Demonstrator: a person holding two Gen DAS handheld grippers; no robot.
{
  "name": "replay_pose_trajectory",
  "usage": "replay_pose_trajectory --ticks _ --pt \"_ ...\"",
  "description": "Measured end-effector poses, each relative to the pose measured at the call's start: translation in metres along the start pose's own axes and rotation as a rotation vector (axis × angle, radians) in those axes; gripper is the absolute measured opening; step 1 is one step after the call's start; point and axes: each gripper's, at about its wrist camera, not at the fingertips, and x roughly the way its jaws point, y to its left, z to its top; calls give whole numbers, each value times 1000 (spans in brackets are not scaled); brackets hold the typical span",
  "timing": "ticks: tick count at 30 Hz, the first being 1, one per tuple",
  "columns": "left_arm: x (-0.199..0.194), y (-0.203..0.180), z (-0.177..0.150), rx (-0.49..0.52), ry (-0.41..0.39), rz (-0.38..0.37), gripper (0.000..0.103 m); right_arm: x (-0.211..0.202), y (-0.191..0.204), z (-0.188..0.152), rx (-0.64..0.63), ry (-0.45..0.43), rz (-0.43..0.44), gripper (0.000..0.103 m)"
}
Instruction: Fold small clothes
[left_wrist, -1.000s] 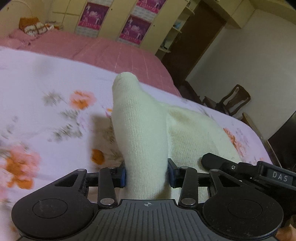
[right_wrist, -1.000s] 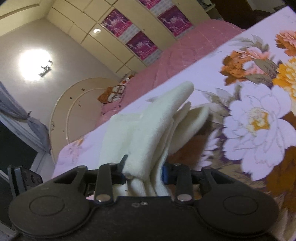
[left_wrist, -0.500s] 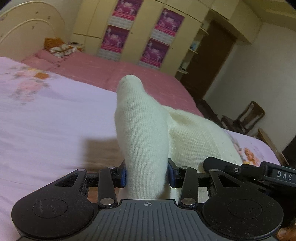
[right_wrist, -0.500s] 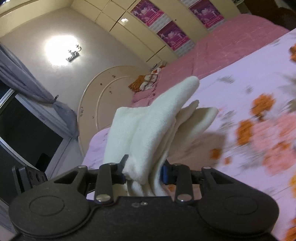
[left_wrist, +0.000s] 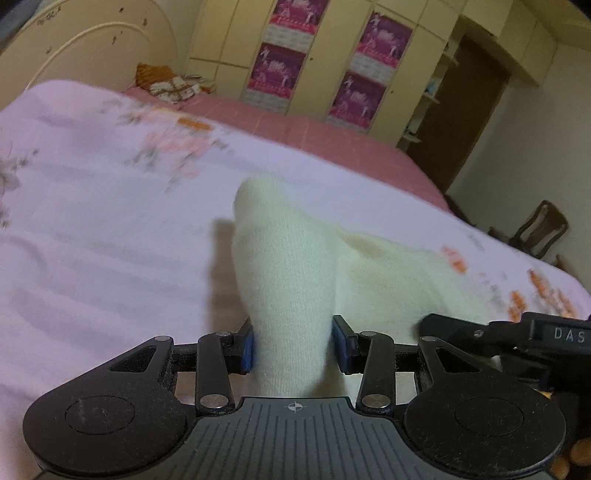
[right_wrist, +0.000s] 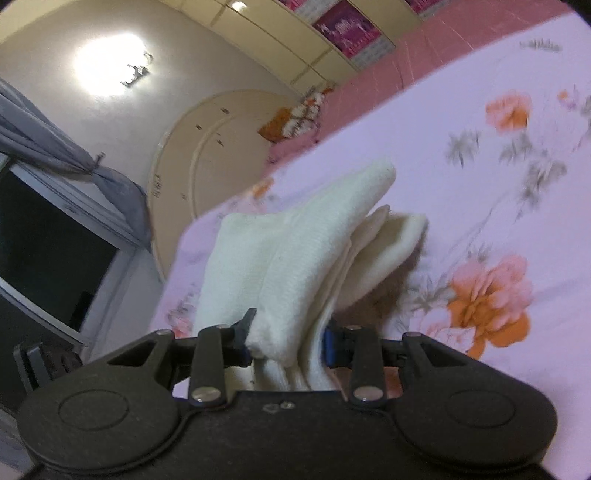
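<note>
Socks, or a sock-like cream knit garment (left_wrist: 291, 295), hang bunched between both grippers above the floral bedspread (left_wrist: 92, 229), not yet laid flat. The left gripper (left_wrist: 293, 347) has the knit between its blue pads, and its jaws are opening slightly while the fabric still fills the gap. The right gripper (right_wrist: 288, 341) is clamped on several stacked layers of the same cream knit (right_wrist: 314, 236), whose free ends stick up and away toward the far side. In the left view the right gripper's black body (left_wrist: 517, 336) sits just beside, to the right. Judging by the layered stack, some folding seems done; what is left appears to be setting the bundle down on the bedspread, smoothing it, and letting go. Pink bedding (left_wrist: 314, 129) and wardrobe doors (left_wrist: 221, 33) lie beyond.
</note>
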Motion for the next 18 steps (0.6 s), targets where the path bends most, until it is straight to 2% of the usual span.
replay_pose_trajectory --ticks 3,4,7,8,10,12,14,18 --pt "-2 3 -5 15 -19 24 69 6 0 -5 -68 -12 -135 38" --pt "-5 2 -4 18 -22 34 71 5 2 -6 -98 -16 -166 41" --pt "-19 8 0 -9 -31 49 72 -3 18 -7 -172 -57 -256 51" --pt "-28 9 0 -7 -48 56 72 -9 25 -7 -201 -73 -280 51" --pt "-41 6 -4 29 -53 50 72 -24 44 -13 -288 -111 -323 47" --pt "-49 0 -13 75 -37 50 72 -35 61 -24 -367 -123 -331 45" --pt "-49 -4 -26 99 -10 58 72 -40 78 -42 -434 -104 -325 37" --pt "-39 -11 -47 142 43 65 72 -29 94 -71 -508 -44 -366 32"
